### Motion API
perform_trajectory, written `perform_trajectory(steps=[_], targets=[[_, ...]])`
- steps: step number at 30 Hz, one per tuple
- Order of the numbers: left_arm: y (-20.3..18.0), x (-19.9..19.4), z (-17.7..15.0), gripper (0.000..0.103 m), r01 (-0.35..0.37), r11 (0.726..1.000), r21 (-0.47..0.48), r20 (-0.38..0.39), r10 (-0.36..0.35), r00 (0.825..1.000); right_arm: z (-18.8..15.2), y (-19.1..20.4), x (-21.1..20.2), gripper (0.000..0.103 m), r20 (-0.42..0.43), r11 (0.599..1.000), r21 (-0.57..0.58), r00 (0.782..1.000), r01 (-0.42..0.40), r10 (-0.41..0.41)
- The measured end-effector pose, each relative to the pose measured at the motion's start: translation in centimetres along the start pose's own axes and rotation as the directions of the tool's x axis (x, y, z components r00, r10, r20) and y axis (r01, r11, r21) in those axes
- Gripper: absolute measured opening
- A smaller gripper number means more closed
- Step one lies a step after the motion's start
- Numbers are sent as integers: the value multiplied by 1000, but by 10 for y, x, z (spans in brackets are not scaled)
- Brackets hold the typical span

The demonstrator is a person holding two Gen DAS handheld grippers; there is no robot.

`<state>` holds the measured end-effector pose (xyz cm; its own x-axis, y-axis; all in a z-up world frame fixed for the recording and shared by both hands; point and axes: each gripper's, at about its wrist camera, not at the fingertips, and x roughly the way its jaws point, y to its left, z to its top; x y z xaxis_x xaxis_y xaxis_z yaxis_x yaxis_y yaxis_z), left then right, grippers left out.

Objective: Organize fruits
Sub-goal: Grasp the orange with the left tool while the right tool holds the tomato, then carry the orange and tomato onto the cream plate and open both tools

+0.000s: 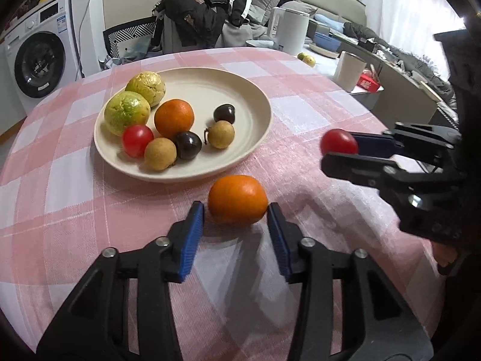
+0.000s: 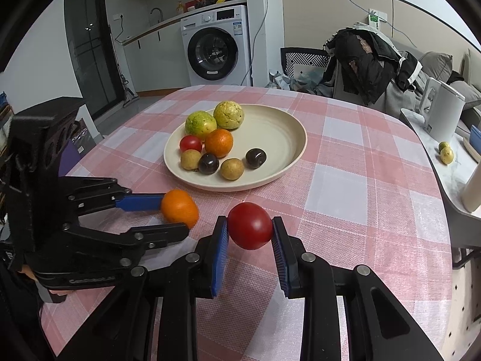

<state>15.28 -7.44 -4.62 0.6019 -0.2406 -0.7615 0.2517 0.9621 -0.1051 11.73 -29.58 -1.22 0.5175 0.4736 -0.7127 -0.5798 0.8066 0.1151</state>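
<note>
Tomato (image 2: 250, 225) pinched between right fingers (image 2: 220, 240).

White washing machine (image 2: 215, 52) by a dark glass door (image 2: 88, 48); grey sofa (image 1: 324, 3); clothes-draped chair (image 2: 303, 60).

A cream plate (image 1: 258, 96) is sitting on the pink checked cloth, holding two yellow-green guavas (image 1: 127, 112), an orange (image 1: 174, 118), a red tomato (image 1: 137, 140), two tan longans (image 1: 160, 153) and two dark plums (image 1: 188, 145). Another orange (image 1: 237, 199) is lying just before the plate. A second tomato (image 2: 250, 225) is being pinched between two blue pads.
</note>
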Motion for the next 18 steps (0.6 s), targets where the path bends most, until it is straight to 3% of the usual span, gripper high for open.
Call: perform_trajectory(steps=[5, 8, 12, 18], targets=[[2, 12, 12, 45, -2, 1000, -13, -10, 2, 1000, 1, -4, -3, 29, 6, 1000, 8, 1000, 3, -3], [0, 15, 15, 38, 10, 1000, -7, -14, -10, 1000, 1, -8, -5, 29, 13, 1000, 21, 1000, 5, -5], [-3, 12, 13, 37, -2, 1000, 8, -2, 2, 1000, 1, -11, -7, 29, 18, 1000, 29, 1000, 8, -8], [4, -12, 12, 37, -2, 1000, -3, 72, 2, 997, 1, -12, -7, 29, 26, 999, 37, 1000, 11, -12]])
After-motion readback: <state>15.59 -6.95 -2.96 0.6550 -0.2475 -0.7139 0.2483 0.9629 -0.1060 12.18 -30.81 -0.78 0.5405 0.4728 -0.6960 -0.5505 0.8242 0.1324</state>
